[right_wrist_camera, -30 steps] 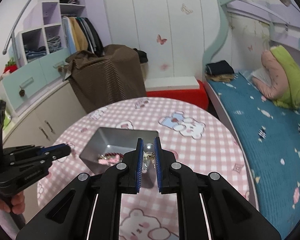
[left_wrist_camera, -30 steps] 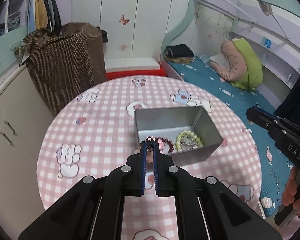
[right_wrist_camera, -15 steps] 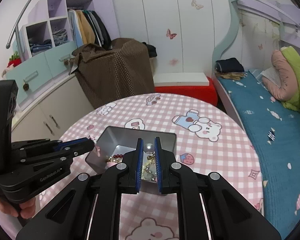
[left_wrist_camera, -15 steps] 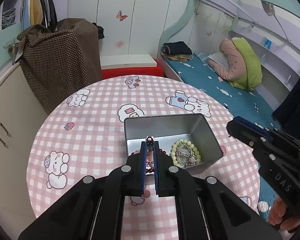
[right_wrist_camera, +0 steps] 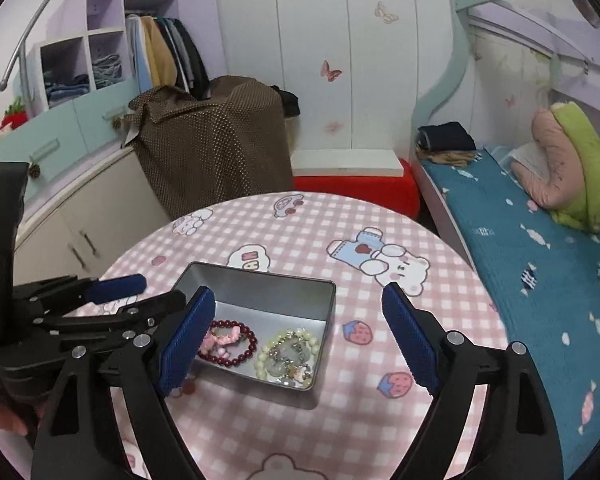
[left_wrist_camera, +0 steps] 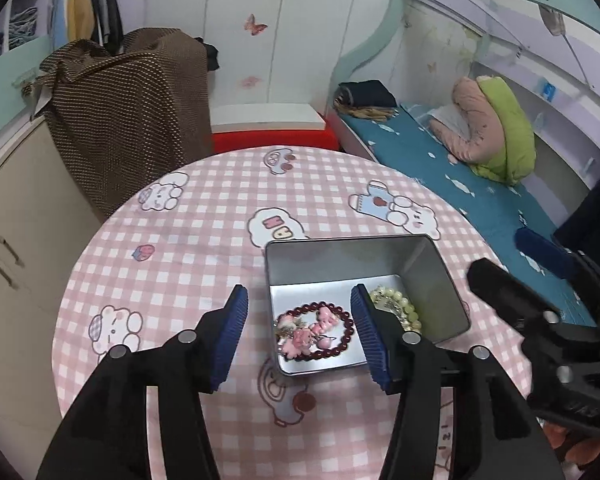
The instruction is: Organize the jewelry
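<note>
Both grippers hang over the counter [right_wrist_camera: 380,216] with its pink checked cloth, and both sets of jaws are spread wide with nothing between them. The left gripper [left_wrist_camera: 298,330] sits just above the near edge of the metal tin [left_wrist_camera: 440,276]; the right gripper [right_wrist_camera: 296,340] straddles it from the other side. The jewelry lies inside the tin: a dark red bead bracelet [right_wrist_camera: 236,342] with pink charms, and beside it a pale green bead bracelet [right_wrist_camera: 288,354] tangled, I think, with a silvery chain, though that is hard to make out. To finish cleanly, I would lift both grippers straight up, so no blue pad catches the tin's rim or drags a strand out.
</note>
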The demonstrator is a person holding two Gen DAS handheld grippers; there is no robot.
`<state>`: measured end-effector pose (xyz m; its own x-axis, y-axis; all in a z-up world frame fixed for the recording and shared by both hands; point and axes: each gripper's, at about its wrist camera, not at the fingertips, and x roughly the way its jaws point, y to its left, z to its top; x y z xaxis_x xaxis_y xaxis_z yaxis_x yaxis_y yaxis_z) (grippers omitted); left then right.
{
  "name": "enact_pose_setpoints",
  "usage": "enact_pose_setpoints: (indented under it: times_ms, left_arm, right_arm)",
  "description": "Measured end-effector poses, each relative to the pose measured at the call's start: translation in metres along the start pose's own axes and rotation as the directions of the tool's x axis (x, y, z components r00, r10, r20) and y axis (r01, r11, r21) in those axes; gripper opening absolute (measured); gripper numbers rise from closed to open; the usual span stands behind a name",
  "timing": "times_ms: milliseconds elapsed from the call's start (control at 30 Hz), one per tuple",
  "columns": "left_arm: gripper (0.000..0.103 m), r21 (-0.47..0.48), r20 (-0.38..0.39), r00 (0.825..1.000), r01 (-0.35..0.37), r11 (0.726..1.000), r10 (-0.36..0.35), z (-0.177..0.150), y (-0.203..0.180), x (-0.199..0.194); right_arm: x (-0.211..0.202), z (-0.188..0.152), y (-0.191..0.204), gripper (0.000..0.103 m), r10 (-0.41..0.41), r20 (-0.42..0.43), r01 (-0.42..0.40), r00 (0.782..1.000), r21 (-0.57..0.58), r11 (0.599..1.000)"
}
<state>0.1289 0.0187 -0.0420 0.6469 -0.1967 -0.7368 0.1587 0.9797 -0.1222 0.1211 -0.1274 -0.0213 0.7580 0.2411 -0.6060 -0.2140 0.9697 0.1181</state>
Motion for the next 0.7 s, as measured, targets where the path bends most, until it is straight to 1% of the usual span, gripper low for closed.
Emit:
enact_pose_setpoints:
  times_ms: [233,267,333,467,500,533,700]
  left_arm:
    - [0.053,-0.006,-0.013,1.0,-0.008,1.0,0.007,-0.003,0.0,-0.001]
    - [0.057,-0.007,-0.012,1.0,-0.01,1.0,0.01,-0.003,-0.001,-0.001]
    - [0.062,-0.005,-0.009,1.0,-0.013,1.0,0.013,-0.004,-0.002,-0.003]
    - [0.063,-0.005,-0.006,1.0,-0.016,1.0,0.016,-0.005,-0.005,-0.007]
    - [0.064,-0.004,-0.006,1.0,-0.022,1.0,0.022,-0.006,-0.007,-0.009]
    - [0.067,-0.004,-0.004,1.0,-0.027,1.0,0.027,-0.006,-0.008,-0.01]
    - [0.07,0.008,0.012,0.999,-0.037,0.999,0.037,-0.009,-0.013,-0.022]
  right_arm:
    - [0.001,-0.002,-0.011,0.083,-0.023,-0.026,0.024,0.999,0.039,0.999]
    - [0.0,-0.003,-0.013,0.083,-0.021,-0.03,0.023,0.999,0.047,0.999]
    - [0.0,-0.004,-0.013,0.083,-0.027,-0.031,0.028,0.999,0.052,0.998]
    - [-0.007,-0.006,-0.014,0.083,-0.04,-0.03,0.041,0.999,0.055,0.998]
    - [-0.008,-0.006,-0.014,0.083,-0.042,-0.029,0.044,0.999,0.057,0.997]
    - [-0.01,-0.006,-0.015,0.083,-0.046,-0.027,0.048,0.999,0.06,0.997]
    - [-0.022,-0.007,-0.014,0.083,-0.066,-0.03,0.067,0.997,0.059,0.996]
